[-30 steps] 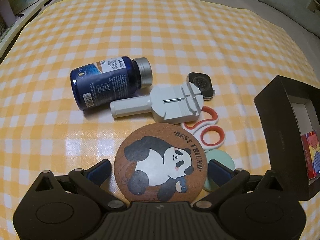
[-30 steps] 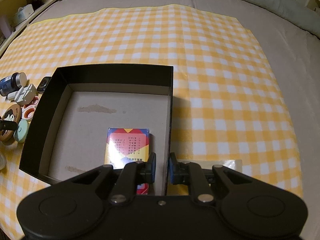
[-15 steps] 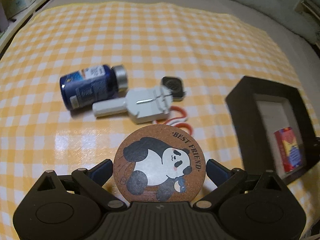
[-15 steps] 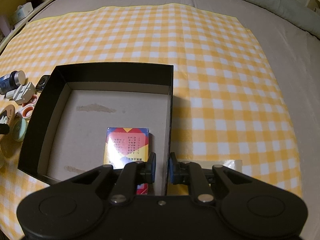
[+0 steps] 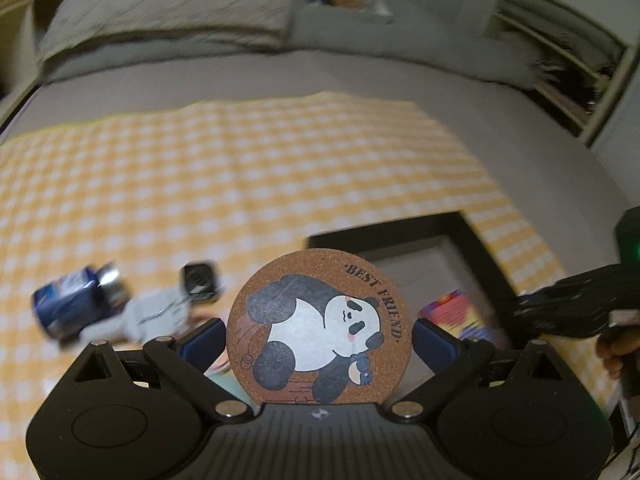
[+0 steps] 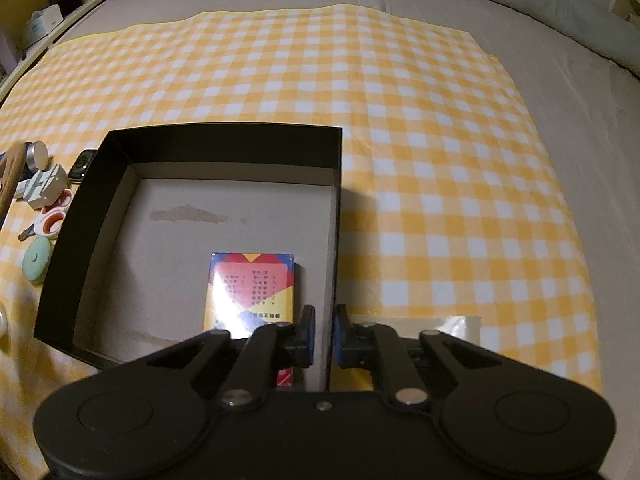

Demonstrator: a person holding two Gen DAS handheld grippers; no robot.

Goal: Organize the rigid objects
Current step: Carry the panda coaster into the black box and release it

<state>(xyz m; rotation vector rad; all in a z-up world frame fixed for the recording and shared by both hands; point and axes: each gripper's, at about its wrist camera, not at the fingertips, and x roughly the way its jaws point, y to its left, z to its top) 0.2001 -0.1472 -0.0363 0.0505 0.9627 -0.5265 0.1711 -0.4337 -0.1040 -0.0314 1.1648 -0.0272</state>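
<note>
My left gripper (image 5: 318,344) is shut on a round cork panda coaster (image 5: 320,320), held up above the yellow checked cloth; its edge shows at the far left of the right wrist view (image 6: 8,184). The open black box (image 5: 480,248) lies just beyond and right of the coaster. A colourful card pack (image 6: 248,288) rests flat inside the box (image 6: 224,132). My right gripper (image 6: 324,332) straddles the box's right wall, its jaws closing on that thin wall.
On the cloth left of the box lie a blue bottle (image 6: 36,152), a white tool (image 6: 44,188), a smartwatch (image 6: 82,162), orange-handled scissors (image 6: 54,216) and a mint round disc (image 6: 36,260). A hand (image 5: 616,348) holds the right gripper. Pillows line the bed's far end.
My left gripper has risen with the coaster and swung toward the box, so the bottle and tool slid down-left in its view. The right gripper stayed put, its jaws narrowing on the wall.
</note>
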